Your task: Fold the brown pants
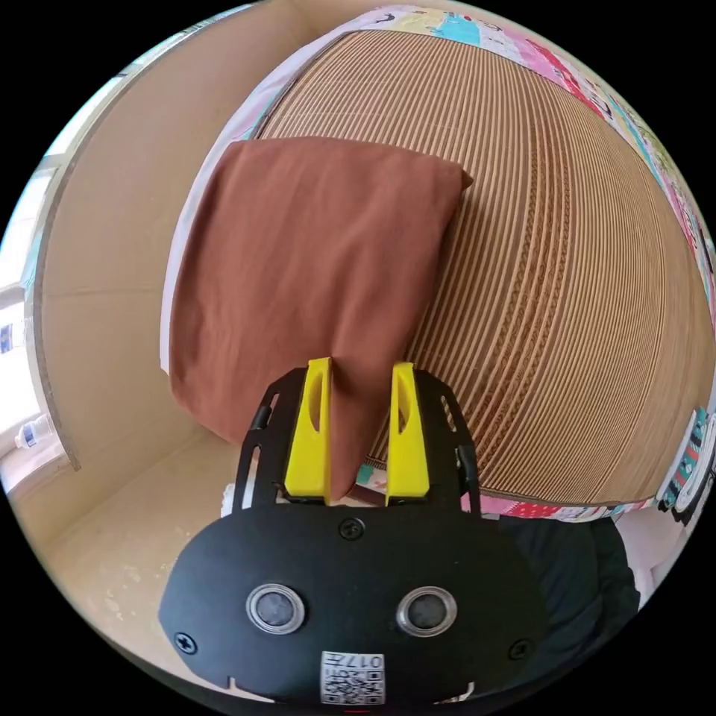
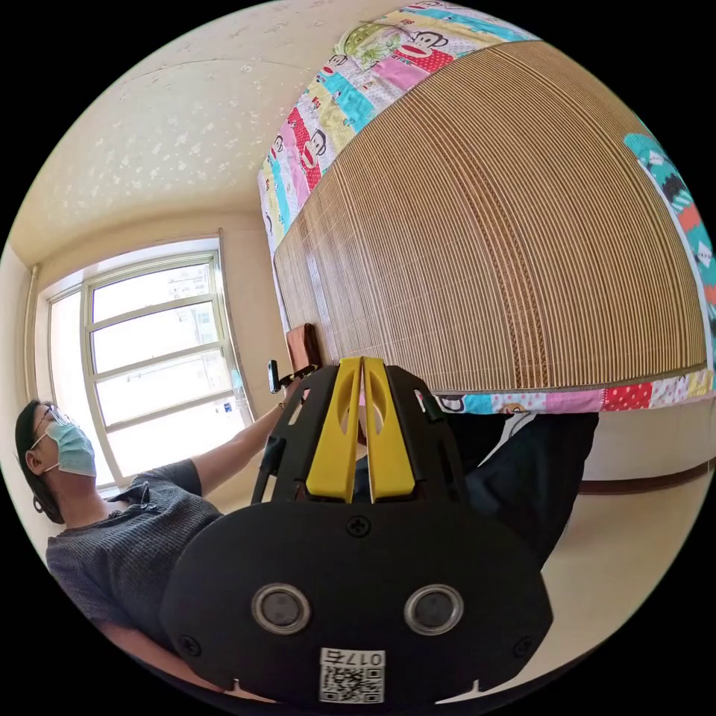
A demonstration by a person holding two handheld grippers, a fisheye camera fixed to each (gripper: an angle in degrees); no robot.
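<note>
Two yellow fingers of the left gripper [image 1: 359, 373] stand apart in the left gripper view, and a corner of the brown pants [image 1: 306, 276] runs between them without being pinched. Beyond the fingers the pants lie as a neat folded block on the mat [image 1: 559, 283] covering the bed. In the right gripper view, the right gripper [image 2: 362, 367] has its fingers pressed together on nothing. Folding looks essentially finished; only letting go seems left.

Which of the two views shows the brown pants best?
The left gripper view: the brown pants lie folded on the bamboo mat, nearly whole. In the right gripper view only a small brown edge shows, far off beside the mat.
</note>
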